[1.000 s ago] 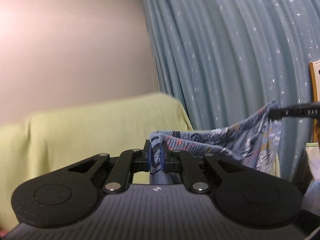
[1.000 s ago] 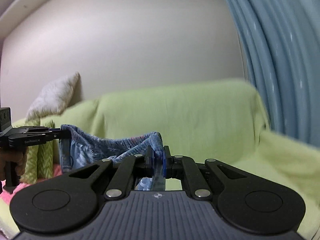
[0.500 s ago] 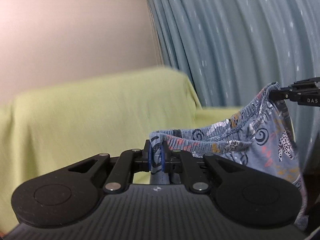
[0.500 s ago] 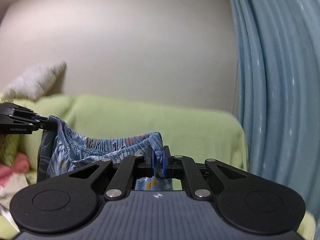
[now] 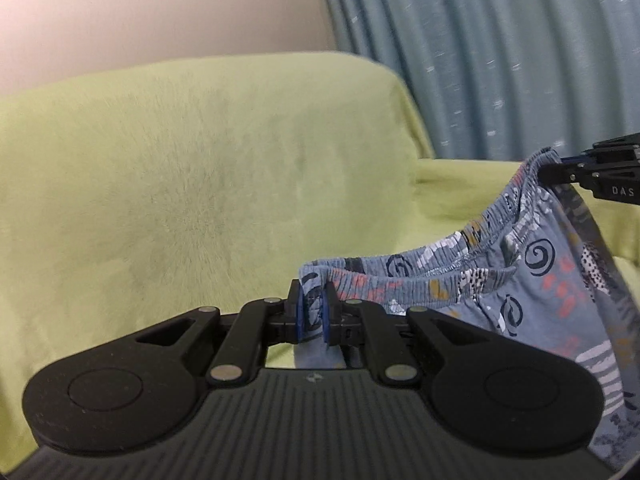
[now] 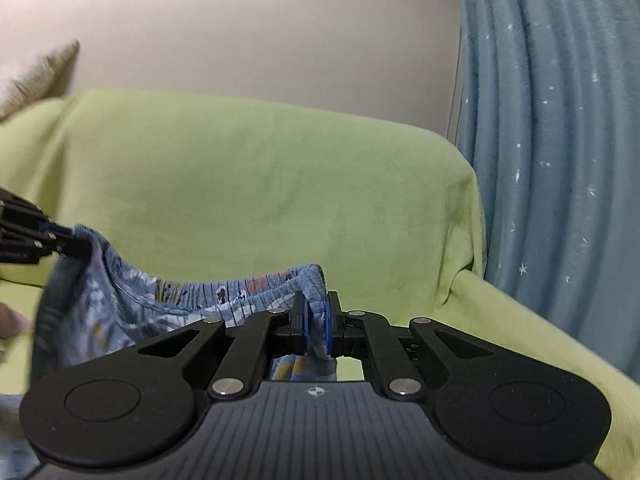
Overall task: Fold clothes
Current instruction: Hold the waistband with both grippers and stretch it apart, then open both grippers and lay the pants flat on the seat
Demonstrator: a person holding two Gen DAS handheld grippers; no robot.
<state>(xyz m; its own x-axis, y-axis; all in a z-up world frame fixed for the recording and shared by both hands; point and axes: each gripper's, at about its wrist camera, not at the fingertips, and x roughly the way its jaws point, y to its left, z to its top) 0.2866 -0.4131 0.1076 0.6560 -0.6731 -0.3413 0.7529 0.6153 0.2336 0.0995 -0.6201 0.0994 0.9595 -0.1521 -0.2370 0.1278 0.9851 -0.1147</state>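
Blue patterned shorts (image 5: pixel 520 280) with an elastic waistband hang in the air between my two grippers. My left gripper (image 5: pixel 312 310) is shut on one end of the waistband. My right gripper (image 6: pixel 316 316) is shut on the other end; it also shows at the right edge of the left wrist view (image 5: pixel 560 170). In the right wrist view the shorts (image 6: pixel 120 292) sag to the left, where the left gripper (image 6: pixel 74 242) pinches them. The lower part of the shorts is hidden behind the gripper bodies.
A sofa with a lime green cover (image 5: pixel 200 184) fills the background, its back and arm also in the right wrist view (image 6: pixel 260 184). A blue-grey curtain (image 5: pixel 500 52) hangs on the right (image 6: pixel 560 120). A pale cushion (image 6: pixel 36 76) sits at the far left.
Both grippers have tilted and come down with the shorts, so the sofa now fills more of both views. The hold on the waistband is unchanged.
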